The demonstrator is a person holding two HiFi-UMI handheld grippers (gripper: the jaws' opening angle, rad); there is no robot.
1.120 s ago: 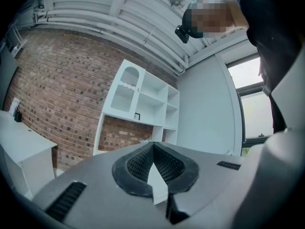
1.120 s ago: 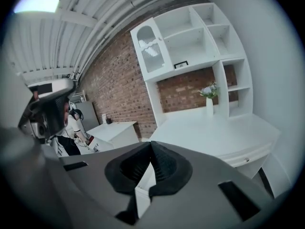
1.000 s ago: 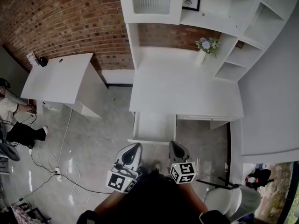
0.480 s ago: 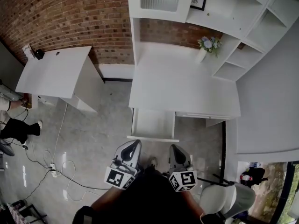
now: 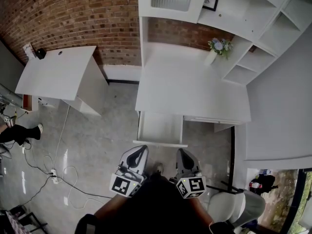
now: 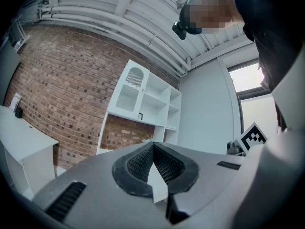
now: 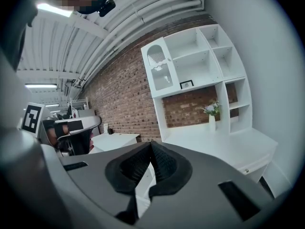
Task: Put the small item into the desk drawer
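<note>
The white desk stands in the middle of the head view, with its left drawer pulled out and its inside bare white. Both grippers hover over the floor just in front of the drawer. My left gripper is shut, its black pads meeting at the tip with nothing between them. My right gripper is shut too, its pads closed on each other. No small item shows in any view.
A vase of flowers and a white shelf unit with a picture frame stand at the desk's back. A second white table is at the left, cables lie on the floor, and a white chair is at the lower right. A person's legs show at the left edge.
The head view has shifted a little, and the person at the left edge has slid mostly out of view. Both grippers stay shut at the bottom of the picture.
</note>
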